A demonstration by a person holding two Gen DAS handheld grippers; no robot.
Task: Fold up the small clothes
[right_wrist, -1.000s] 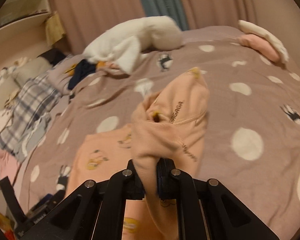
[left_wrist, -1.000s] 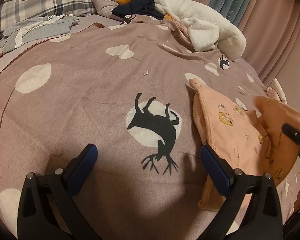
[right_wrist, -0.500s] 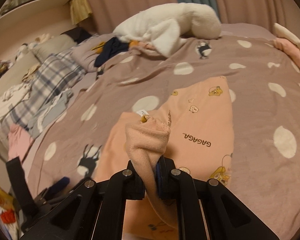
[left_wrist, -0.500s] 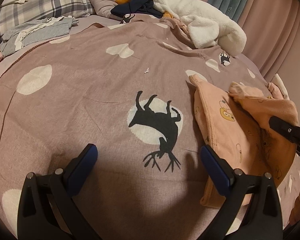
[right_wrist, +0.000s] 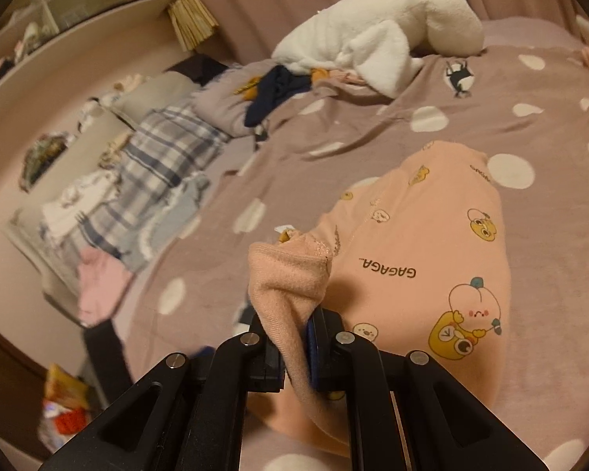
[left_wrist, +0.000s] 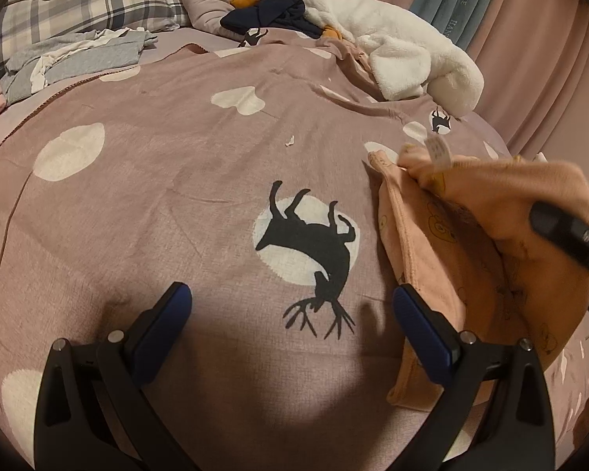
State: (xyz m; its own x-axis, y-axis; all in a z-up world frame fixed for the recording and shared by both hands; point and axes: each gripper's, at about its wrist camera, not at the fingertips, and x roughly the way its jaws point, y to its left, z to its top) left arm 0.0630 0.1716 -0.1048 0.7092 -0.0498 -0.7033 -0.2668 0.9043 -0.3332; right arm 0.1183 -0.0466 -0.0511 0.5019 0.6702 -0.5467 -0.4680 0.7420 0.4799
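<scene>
Right gripper (right_wrist: 294, 337) is pinching a raised fold of the peach garment (right_wrist: 424, 259), the rest lying ahead of it. Left gripper (left_wrist: 290, 310) is hovering spread over the bedspread (left_wrist: 157, 204), garment just to its right.

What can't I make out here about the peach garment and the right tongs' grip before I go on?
- Garment near hem: right wrist view, hidden under the right tongs.
- Its far side: left wrist view, cut off by the right edge and covered by the lifted fold.
- Label: too small and blurred to read.
- What sort of garment: bunched, unclear.
</scene>
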